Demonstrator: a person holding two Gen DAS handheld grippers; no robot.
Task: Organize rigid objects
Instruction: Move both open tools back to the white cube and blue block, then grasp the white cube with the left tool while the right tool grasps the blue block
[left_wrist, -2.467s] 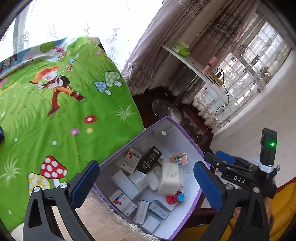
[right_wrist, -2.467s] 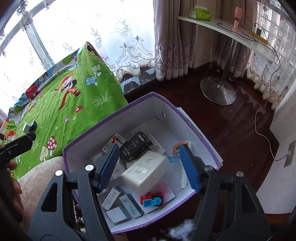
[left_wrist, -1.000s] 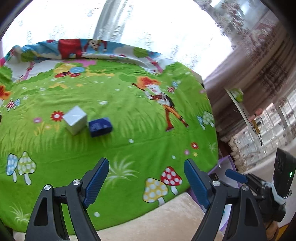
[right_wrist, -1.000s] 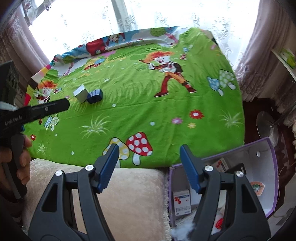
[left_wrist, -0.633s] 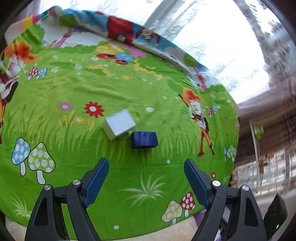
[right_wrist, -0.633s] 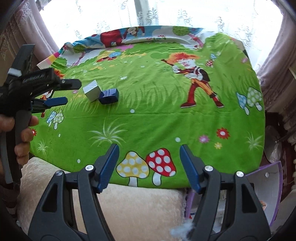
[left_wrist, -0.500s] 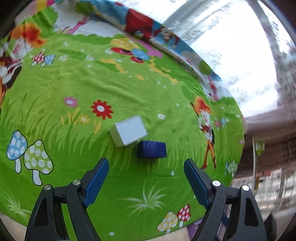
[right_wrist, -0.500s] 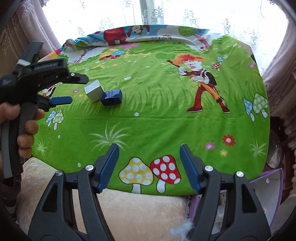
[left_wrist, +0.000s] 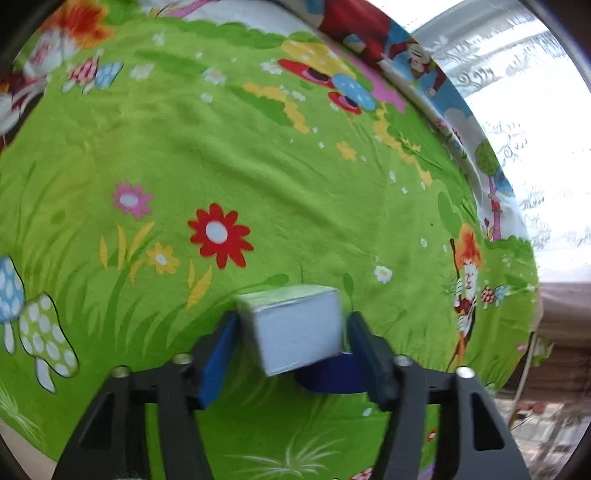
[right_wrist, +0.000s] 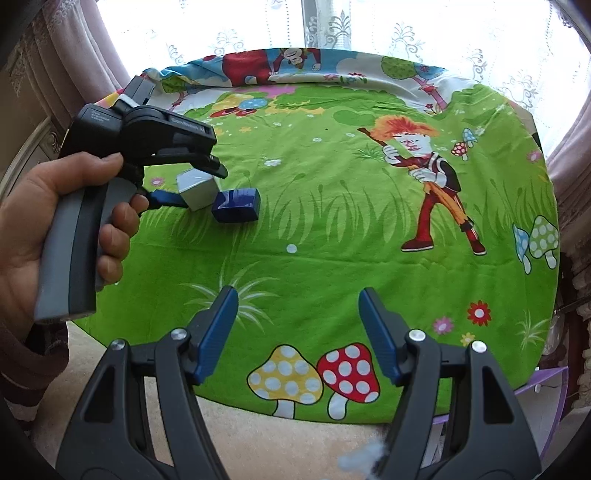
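Observation:
A small silver-white box (left_wrist: 297, 326) sits between the blue pads of my left gripper (left_wrist: 291, 336), which is closed against its two sides. A dark blue box (left_wrist: 328, 373) lies just behind and under it on the green cartoon blanket (left_wrist: 258, 166). In the right wrist view the left gripper (right_wrist: 201, 181) holds the silver box (right_wrist: 195, 190), with the dark blue box (right_wrist: 236, 205) touching it on the right. My right gripper (right_wrist: 297, 328) is open and empty, above the blanket's near edge.
The purple storage box (right_wrist: 546, 384) shows only a rim corner at the lower right of the right wrist view. A cream fuzzy cushion (right_wrist: 258, 435) lies under my right gripper. Curtains and a bright window stand behind the blanket.
My left gripper moved forward over the blanket to the silver box and closed its pads on it. My right gripper swung away from the purple box and stays open.

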